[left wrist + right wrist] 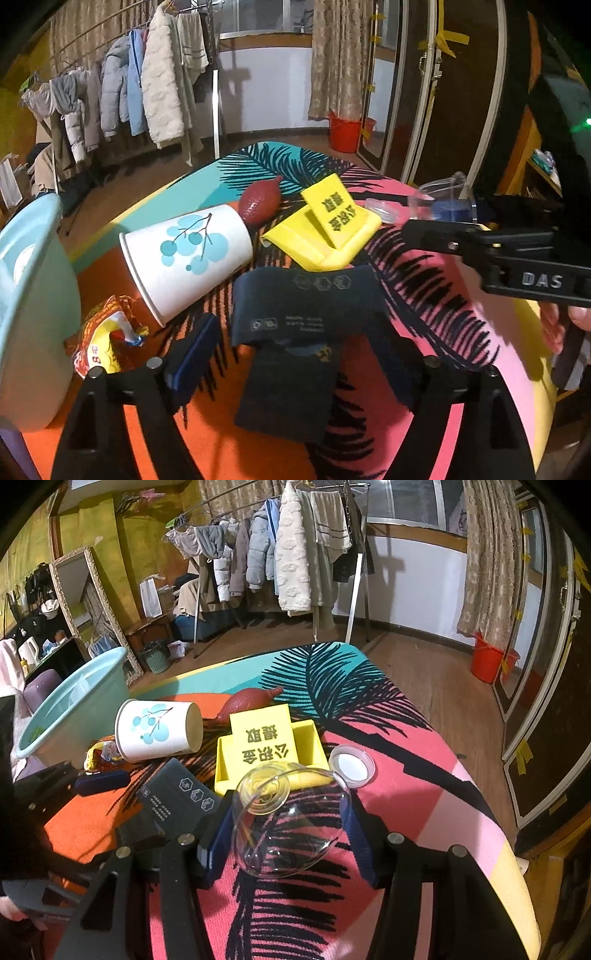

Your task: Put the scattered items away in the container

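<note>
My left gripper (pixel 295 354) stands open over a dark navy packet (pixel 299 310) lying flat on the table; its pads do not press on it. My right gripper (pixel 286 834) is shut on a clear cup (pixel 291 823), blue pads against both its sides. A light blue basin (pixel 33 295) stands at the table's left edge. On the table lie a tipped paper cup (pixel 188 254), a red-brown lemon-shaped thing (pixel 258 203), a yellow card holder (pixel 325 229), a clear lid (pixel 351 764) and a crumpled wrapper (pixel 107 336).
The table wears a bright leaf-print cloth (pixel 406 738) and drops to a wooden floor beyond. A clothes rack (pixel 288 554) stands behind, a red bucket (pixel 487 657) at the right wall, a mirror (pixel 92 616) at the left.
</note>
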Demonstrator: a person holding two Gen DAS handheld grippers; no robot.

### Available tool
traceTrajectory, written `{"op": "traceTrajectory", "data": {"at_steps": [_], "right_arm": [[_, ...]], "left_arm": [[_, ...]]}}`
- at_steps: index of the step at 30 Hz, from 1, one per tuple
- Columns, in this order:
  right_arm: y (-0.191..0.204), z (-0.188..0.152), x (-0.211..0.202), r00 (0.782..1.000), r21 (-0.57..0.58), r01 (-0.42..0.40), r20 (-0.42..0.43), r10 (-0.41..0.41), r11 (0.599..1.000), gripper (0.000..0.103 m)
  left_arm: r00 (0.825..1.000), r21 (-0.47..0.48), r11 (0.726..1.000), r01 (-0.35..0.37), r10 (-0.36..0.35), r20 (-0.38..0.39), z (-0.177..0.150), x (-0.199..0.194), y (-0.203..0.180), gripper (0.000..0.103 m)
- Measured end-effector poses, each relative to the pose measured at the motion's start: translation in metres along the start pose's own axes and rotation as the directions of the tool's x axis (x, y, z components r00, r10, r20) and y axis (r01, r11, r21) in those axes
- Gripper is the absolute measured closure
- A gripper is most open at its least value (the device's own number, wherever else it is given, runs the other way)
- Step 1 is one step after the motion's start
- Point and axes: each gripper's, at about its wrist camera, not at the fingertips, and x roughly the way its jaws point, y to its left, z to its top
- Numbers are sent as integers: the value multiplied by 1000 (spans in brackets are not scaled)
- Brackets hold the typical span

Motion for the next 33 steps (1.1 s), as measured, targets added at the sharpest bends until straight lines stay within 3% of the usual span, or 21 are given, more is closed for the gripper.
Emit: {"op": "traceTrajectory", "data": {"at_steps": [7, 15, 18, 22, 29, 33], "right_arm": [[-2, 1, 1, 1000, 5, -5, 2, 5, 1000, 43], [-7, 1, 6, 1000, 10, -3, -6, 3, 1000, 43], [-9, 2, 7, 1000, 13, -3, -7, 3, 1000, 43], [-10, 2, 7, 1000, 14, -2, -6, 2, 1000, 43], [-6, 2, 6, 1000, 11, -2, -3, 2, 1000, 43], [-6, 3, 5, 1000, 15, 0, -1, 0, 1000, 43]], "left_arm": [[995, -43, 995, 89, -91, -51, 7, 24, 11, 16], [989, -79, 987, 143, -146, -37, 15, 34, 14, 17], [990, -87, 986, 139, -141, -18, 15, 32, 16, 24], [991, -74, 989, 129, -132, -25, 15, 31, 16, 43], [994, -25, 994, 105, -105, -2, 17, 22, 9, 55], [995, -6, 995, 103, -103, 0, 17, 19, 7, 56]]}}
